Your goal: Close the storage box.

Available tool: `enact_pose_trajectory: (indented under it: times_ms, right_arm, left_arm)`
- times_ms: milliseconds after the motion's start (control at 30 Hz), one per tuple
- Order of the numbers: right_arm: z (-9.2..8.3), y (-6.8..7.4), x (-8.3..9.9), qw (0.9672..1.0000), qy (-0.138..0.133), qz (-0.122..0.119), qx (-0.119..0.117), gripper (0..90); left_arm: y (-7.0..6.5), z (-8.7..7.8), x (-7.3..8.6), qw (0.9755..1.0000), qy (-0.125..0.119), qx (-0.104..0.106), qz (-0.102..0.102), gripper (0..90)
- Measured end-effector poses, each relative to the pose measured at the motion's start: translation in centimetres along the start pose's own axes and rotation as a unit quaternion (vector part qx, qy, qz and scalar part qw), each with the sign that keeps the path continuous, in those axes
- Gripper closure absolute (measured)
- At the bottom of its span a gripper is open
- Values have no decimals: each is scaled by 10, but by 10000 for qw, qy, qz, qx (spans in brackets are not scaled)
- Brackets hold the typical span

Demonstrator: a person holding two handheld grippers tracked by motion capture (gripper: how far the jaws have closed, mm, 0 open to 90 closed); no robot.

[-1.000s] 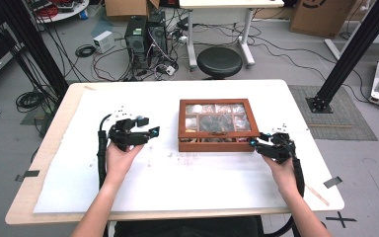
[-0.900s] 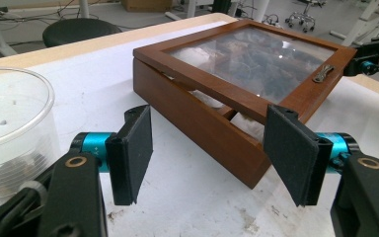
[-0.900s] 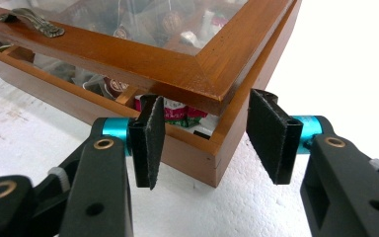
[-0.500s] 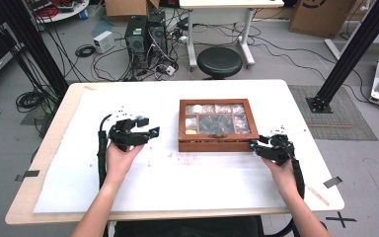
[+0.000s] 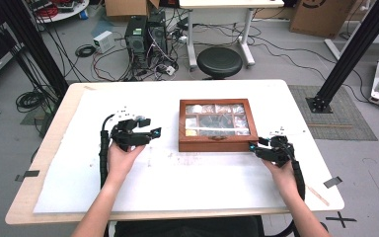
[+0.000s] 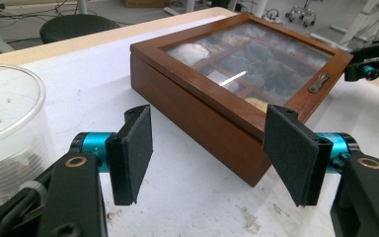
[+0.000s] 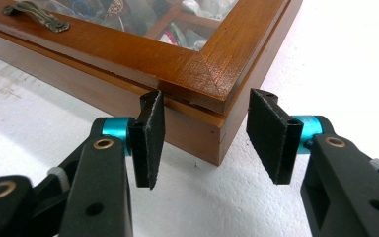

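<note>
Approach step on wooden box (image 5: 215, 125), centre of tabletop (image 5: 177, 177). Right gripper (image 7: 205, 126) released, jaws straddling near corner at lid seam, not pressing. Left gripper (image 6: 209, 148) released, short of box. Next, probably: catch lid edge, lift.

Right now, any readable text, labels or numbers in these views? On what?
None readable.
Wooden box: no lettering on wood, glass lid or brass clasp.
Packets inside the box: colours visible, any print too blurred to read.
Cardboard carton on the floor: dark mark, illegible.
</note>
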State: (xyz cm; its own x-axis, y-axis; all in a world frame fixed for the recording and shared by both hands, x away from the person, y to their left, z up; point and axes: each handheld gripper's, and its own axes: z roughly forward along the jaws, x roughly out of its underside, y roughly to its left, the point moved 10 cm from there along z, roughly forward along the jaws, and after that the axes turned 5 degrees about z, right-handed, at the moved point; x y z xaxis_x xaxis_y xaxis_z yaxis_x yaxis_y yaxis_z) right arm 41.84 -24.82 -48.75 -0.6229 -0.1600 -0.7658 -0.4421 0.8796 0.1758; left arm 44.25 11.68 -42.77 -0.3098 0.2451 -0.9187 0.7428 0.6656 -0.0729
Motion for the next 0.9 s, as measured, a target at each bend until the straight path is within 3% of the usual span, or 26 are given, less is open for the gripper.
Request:
enact_pose_trajectory:
  times_ms: [633, 900]
  right_arm:
    - [1, 1, 4, 9999, 115, 9, -35, 489]
    - [-2, 0, 8, 9999, 169, -33, 14, 428]
  left_arm:
    - [-1, 3, 1, 10000, 43, 25, 30, 360]
    - [1, 5, -2, 10000, -4, 33, -10, 360]
